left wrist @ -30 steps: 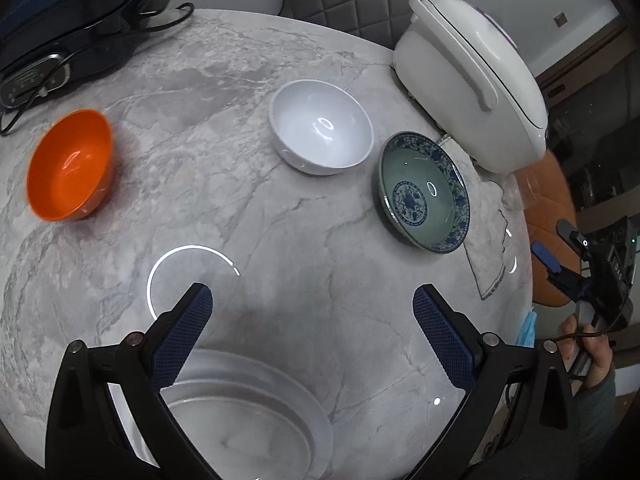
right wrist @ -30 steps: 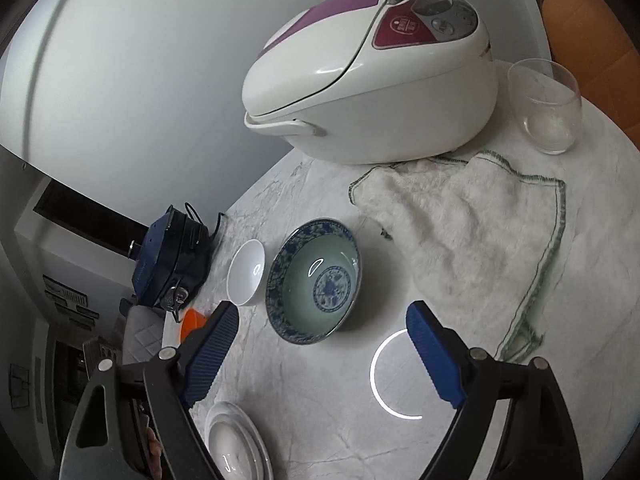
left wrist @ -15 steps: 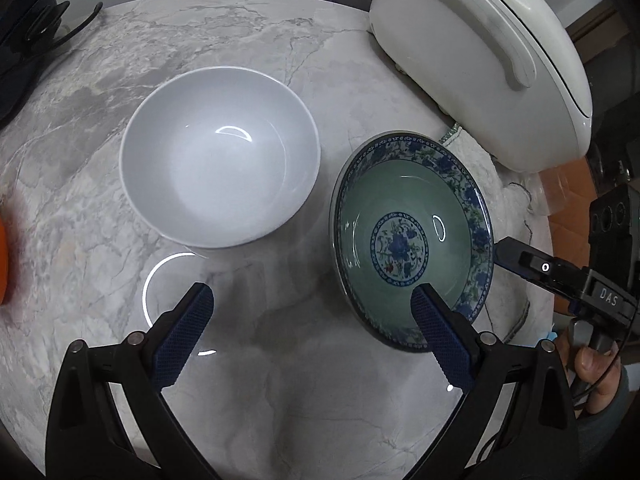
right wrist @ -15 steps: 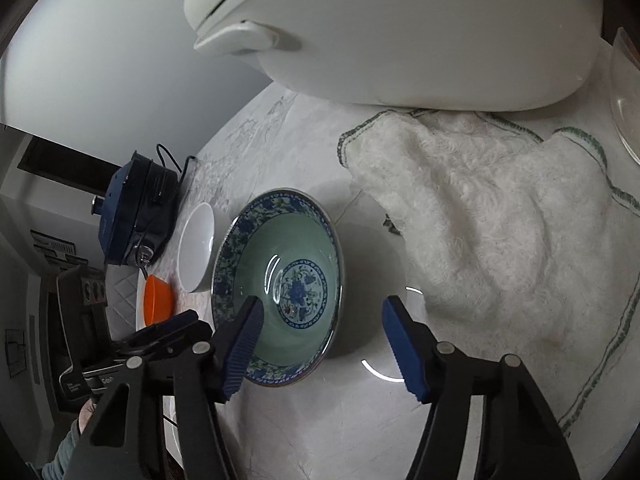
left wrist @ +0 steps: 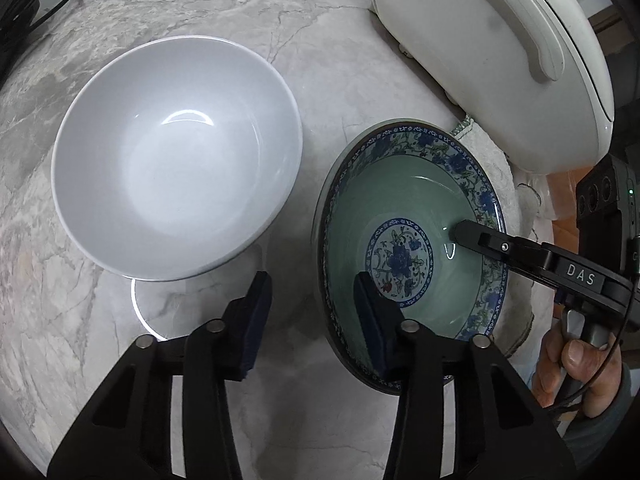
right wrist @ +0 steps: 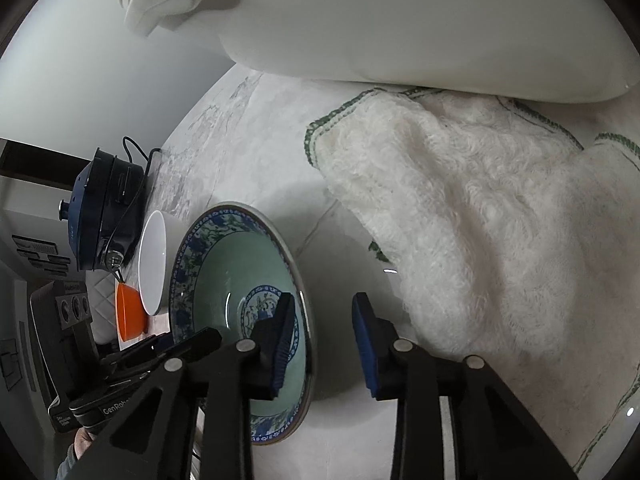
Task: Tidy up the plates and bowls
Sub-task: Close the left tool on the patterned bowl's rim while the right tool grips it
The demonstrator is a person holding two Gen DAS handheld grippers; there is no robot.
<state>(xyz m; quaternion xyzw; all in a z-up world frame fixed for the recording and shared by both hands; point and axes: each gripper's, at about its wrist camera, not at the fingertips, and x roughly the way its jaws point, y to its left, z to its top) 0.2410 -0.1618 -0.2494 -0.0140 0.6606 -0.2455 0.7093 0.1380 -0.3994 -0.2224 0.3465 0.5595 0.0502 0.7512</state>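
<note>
Blue-patterned bowl seen centre-right on marble table, glazed green inside, near rim cut off behind fingers | left gripper narrowed astride its left rim, not closed | right gripper likewise astride right rim | white bowl glossy, empty, frame left | terry towel, rice cooker partly cropped.

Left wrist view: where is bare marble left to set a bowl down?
Bare marble lies beyond the white bowl, toward the far table edge, and nearer, beside the left claw. Crowded: the patterned bowl sits between white bowl, towel and rice cooker.
</note>
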